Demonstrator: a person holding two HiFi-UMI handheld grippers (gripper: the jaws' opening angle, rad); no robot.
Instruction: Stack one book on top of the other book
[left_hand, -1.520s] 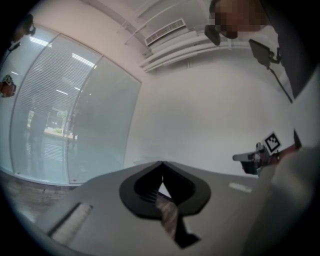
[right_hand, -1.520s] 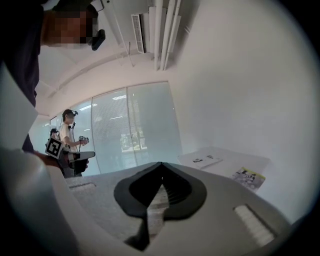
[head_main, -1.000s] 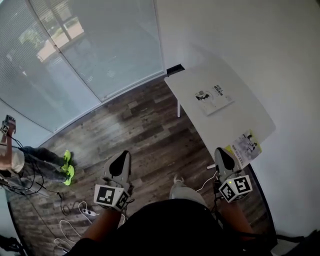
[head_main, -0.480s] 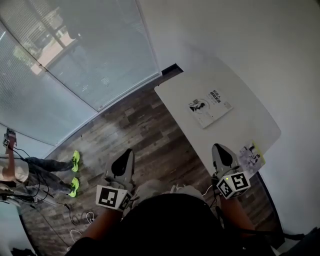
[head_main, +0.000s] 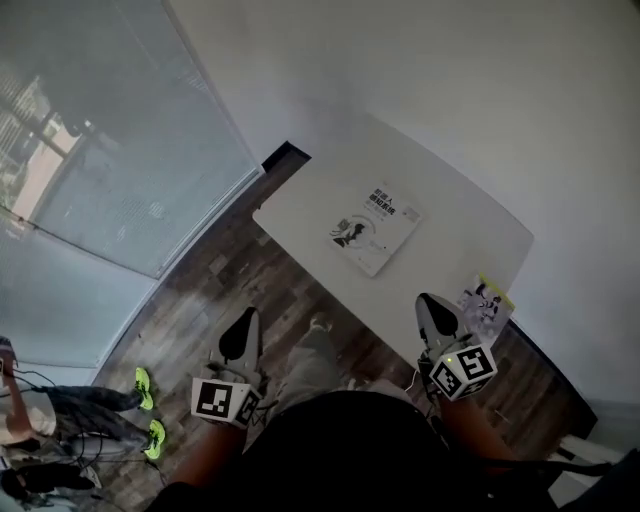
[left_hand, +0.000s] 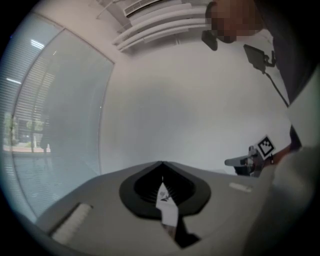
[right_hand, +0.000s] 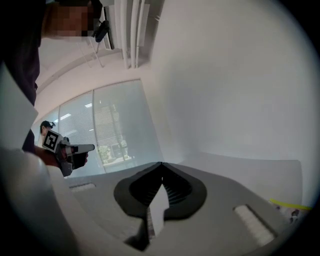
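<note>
The left hand-held gripper and right hand-held gripper are closed, empty. The white book and yellow book lie apart on the bench.

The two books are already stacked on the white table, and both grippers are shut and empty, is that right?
Not stacked. The head view shows the white book in the middle of the white table and the yellow-edged book lying apart near its edge. The left gripper and right gripper are shut and empty.

left claw closed before a white wall, right claw alongside.
</note>
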